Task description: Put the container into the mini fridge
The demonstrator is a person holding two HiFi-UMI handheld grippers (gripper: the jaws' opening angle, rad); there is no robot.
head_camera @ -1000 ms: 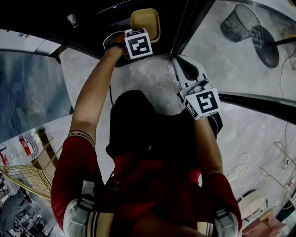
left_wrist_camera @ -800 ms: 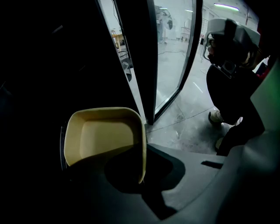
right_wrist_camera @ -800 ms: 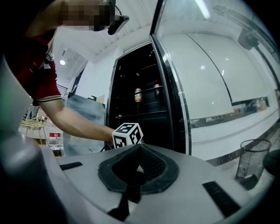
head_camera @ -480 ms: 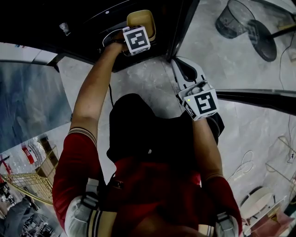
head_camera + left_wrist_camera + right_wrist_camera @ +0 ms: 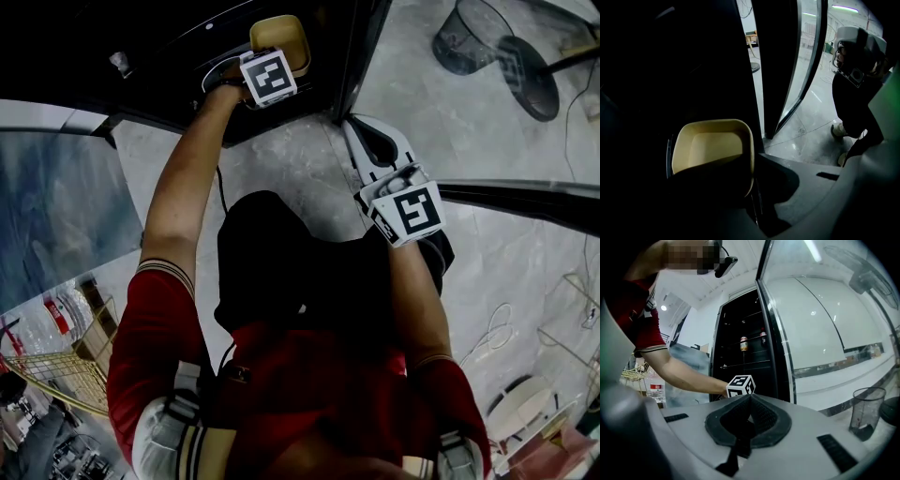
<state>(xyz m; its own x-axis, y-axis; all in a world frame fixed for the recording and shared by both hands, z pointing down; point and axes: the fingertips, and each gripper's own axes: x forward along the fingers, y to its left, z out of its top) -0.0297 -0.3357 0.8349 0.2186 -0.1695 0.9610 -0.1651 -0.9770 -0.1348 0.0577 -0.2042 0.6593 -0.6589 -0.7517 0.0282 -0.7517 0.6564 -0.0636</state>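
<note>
I see one beige container (image 5: pixel 712 145), a smooth rounded square, inside the dark mini fridge (image 5: pixel 141 37). My left claw (image 5: pixel 750 197) is opening, with the container's near rim between its jaws. My right claw (image 5: pixel 749 397) is pressed together and empty. Two cans (image 5: pixel 743 343) stand on a fridge shelf, their labels unreadable.

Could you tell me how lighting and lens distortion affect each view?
Head view: fridge interior nearly black, floor bright. Left gripper view: the container is lit at its far half, shadowed nearer. Right gripper view: fisheye bends the fridge door.
</note>
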